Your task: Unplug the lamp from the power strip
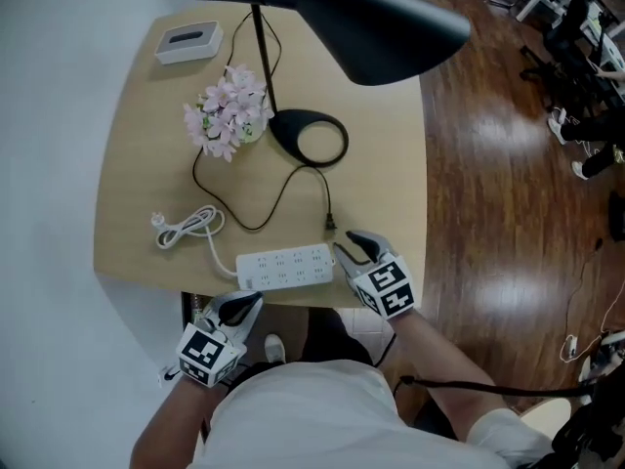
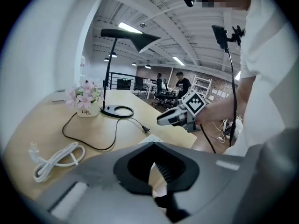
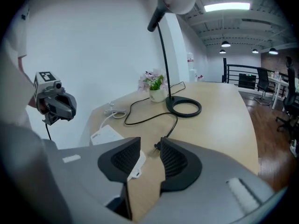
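The black desk lamp point(image 1: 332, 13) stands on its ring base point(image 1: 311, 137) at the back of the table. Its black cord loops forward to a plug point(image 1: 330, 225) that lies loose on the tabletop, apart from the white power strip point(image 1: 285, 267); the plug point(image 3: 157, 147) shows just beyond my right jaws. My right gripper point(image 1: 352, 247) hovers open by the strip's right end, nothing between its jaws point(image 3: 149, 160). My left gripper point(image 1: 239, 309) is shut and empty, off the table's front edge point(image 2: 154, 171).
The strip's own white cable point(image 1: 186, 228) lies coiled at the front left. A pot of pink flowers point(image 1: 232, 113) and a white box point(image 1: 188, 42) sit at the back. The wooden table point(image 1: 391, 164) ends at the right over a wood floor with office chairs.
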### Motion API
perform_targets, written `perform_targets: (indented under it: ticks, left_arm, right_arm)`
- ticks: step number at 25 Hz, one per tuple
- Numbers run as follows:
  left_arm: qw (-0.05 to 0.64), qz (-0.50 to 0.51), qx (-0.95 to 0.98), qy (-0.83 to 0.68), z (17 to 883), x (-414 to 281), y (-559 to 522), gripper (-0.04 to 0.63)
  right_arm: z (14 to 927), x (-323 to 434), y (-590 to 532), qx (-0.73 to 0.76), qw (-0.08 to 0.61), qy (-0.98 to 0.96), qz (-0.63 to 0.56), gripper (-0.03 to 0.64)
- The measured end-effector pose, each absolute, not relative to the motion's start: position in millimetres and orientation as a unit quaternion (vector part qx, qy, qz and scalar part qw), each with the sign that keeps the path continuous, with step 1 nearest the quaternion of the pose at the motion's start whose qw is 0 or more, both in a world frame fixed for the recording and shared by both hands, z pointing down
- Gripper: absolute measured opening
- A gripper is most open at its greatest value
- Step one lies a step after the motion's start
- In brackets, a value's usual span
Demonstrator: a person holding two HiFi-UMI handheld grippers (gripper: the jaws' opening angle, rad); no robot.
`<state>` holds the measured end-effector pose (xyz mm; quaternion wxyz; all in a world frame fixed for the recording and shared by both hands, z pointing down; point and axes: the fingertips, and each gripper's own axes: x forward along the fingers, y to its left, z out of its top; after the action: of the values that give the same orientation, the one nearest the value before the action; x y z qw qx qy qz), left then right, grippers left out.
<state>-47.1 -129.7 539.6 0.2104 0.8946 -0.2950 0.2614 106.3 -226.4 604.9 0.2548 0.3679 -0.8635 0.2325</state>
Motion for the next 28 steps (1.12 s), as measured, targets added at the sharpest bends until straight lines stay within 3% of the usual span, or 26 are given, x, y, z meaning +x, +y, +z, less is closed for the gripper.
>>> perform_targets:
  ticks: [16, 28]
  left_arm:
    - [0.143, 0.142, 0.935, -0.293, 449, -179, 96, 0.005]
    - [0.081, 0.118, 0.941, -0.308, 416, -177, 240, 0.005]
  right_arm:
    - [499, 14, 95, 0.434, 0.195, -0.858, 0.194, 0.138]
    - [445, 22, 264, 0.43, 0.165, -0.877, 0.135, 0.138]
